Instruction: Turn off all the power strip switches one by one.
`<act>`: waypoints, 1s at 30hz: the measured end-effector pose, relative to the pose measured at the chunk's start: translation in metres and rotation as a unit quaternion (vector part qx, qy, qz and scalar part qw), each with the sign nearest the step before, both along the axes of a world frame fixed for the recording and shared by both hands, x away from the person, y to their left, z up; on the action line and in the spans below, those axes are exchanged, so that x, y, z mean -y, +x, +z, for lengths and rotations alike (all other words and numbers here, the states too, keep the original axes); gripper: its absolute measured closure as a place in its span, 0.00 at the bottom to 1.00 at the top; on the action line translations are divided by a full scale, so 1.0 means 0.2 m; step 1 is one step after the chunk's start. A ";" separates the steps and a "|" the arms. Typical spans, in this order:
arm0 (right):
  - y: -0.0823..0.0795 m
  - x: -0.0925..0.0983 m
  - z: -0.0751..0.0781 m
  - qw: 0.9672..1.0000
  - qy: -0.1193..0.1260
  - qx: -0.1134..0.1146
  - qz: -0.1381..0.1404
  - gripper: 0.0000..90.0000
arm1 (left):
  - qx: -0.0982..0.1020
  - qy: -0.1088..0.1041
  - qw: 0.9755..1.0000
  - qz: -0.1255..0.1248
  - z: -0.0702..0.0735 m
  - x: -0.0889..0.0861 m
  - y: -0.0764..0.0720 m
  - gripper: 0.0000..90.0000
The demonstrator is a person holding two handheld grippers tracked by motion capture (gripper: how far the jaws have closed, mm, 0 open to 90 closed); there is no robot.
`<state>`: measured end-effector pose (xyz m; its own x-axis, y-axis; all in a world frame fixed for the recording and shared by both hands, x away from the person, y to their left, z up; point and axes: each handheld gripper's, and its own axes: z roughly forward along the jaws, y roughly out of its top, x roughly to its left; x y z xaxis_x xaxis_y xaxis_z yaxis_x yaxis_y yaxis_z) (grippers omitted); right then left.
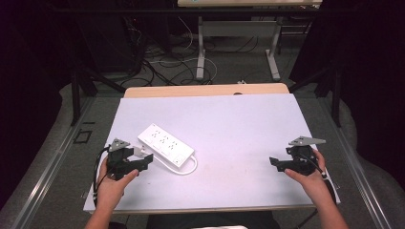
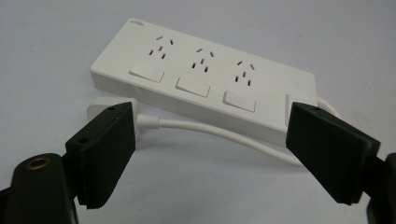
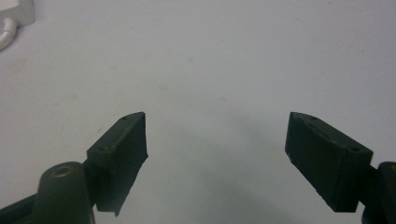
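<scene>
A white power strip (image 1: pixel 166 144) lies flat on the white table (image 1: pixel 239 124), left of its middle, its long axis running diagonally from the far left toward the near right. Its top face points up and carries three socket groups in a row, each with a flat rectangular switch (image 2: pixel 192 87) beside it on the near long side. A small grey mark sits at one end of the top face. A thick white cable (image 2: pixel 210 130) leaves the strip's near-right end, loops back along the near long side and ends in a white plug (image 2: pixel 100 103) that rests on the table just beside the strip's other end.
</scene>
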<state>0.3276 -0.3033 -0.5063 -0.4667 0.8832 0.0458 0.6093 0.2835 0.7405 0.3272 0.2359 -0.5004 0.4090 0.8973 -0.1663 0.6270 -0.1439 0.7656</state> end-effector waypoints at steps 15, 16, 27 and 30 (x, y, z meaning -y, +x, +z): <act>0.06 -0.10 -0.02 1.000 0.000 0.002 0.006 0.23 | -0.009 0.007 0.999 -0.034 0.08 0.12 0.08 0.28; 0.06 -0.10 -0.02 1.000 0.000 0.001 0.007 0.23 | -0.011 0.004 0.999 -0.036 0.08 0.14 0.09 0.30; 0.05 -0.12 -0.05 1.000 0.001 -0.003 0.012 0.23 | -0.036 0.016 0.997 -0.067 0.06 0.26 0.14 0.48; 0.05 -0.12 -0.06 1.000 0.001 -0.001 0.011 0.23 | -0.036 0.019 0.997 -0.069 0.06 0.27 0.15 0.55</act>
<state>0.3375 -0.2803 -0.5177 -0.4858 0.8727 0.0486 0.6042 0.2951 0.7402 0.3566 0.1810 -0.4893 0.5164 0.8401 -0.1661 0.6525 -0.2604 0.7116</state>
